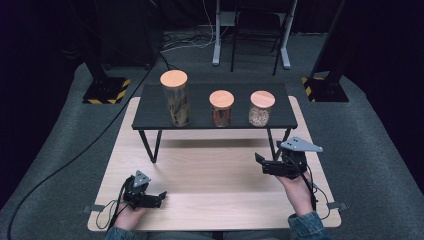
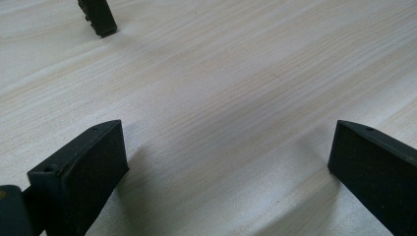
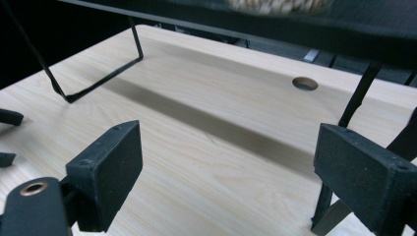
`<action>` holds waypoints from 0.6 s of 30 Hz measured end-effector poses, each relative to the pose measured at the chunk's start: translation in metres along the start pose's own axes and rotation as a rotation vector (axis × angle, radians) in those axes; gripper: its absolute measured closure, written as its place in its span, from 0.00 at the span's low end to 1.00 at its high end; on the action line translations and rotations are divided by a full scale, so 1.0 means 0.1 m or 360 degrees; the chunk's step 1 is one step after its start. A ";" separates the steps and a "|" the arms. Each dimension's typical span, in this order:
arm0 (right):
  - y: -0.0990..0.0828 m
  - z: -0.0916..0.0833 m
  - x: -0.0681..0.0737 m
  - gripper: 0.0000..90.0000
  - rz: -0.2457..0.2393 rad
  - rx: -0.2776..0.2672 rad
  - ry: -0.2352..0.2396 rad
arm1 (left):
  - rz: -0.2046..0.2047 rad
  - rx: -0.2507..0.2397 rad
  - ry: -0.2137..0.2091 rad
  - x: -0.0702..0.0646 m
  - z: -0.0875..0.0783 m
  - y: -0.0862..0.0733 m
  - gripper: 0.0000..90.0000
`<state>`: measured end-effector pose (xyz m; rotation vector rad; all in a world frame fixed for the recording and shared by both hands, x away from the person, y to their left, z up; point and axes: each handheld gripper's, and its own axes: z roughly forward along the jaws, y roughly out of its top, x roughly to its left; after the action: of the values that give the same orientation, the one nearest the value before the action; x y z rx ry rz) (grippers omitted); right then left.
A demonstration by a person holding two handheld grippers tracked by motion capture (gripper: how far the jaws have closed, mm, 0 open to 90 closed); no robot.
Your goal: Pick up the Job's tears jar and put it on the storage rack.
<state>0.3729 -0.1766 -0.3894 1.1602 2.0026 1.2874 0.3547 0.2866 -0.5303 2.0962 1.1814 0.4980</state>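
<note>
- The left gripper (image 1: 161, 195) lies low at the near left of the light wooden table (image 1: 210, 200), with the person's hand behind it at the table's near edge.
- In the left gripper view, its two black jaws are spread wide with bare wood grain between them — nothing is pinched. A dark foot of the shelf frame (image 2: 98, 17) stands on the wood at the upper left of that view.
- The right gripper (image 1: 260, 161) sits at the near right of the table, just in front of the right leg of the black shelf (image 1: 200, 97), with its grey three-cornered plate on top and the person's right hand (image 1: 297, 187) beneath it.
- In the right gripper view its jaws also stand apart and hold nothing; they point along the tabletop under the shelf.
- The black shelf stands across the far half of the table on thin black legs.
- Three glass jars with round wooden lids stand in a row on it: a tall jar (image 1: 175, 99) at the left, a short jar with reddish-brown contents (image 1: 221, 109) in the middle, and a short jar of pale grains (image 1: 261, 109) at the right.
- The jar of pale grains is the one nearest the right gripper — it stands above and beyond it, well apart, and its blurred base shows at the top of the right gripper view (image 3: 275, 5).
- A round hole (image 3: 305, 83) is cut in the tabletop beneath the shelf, seen in the right gripper view.
</note>
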 end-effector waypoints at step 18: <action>-0.31 0.14 0.02 0.12 0.0031 0.0033 0.0014 | 0.0000 0.0000 0.0000 0.00 0.00 0.00 0.01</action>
<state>0.3702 -0.1744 -0.4236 1.1887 2.0202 1.2864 0.3546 0.2866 -0.5303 2.0961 1.1818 0.4980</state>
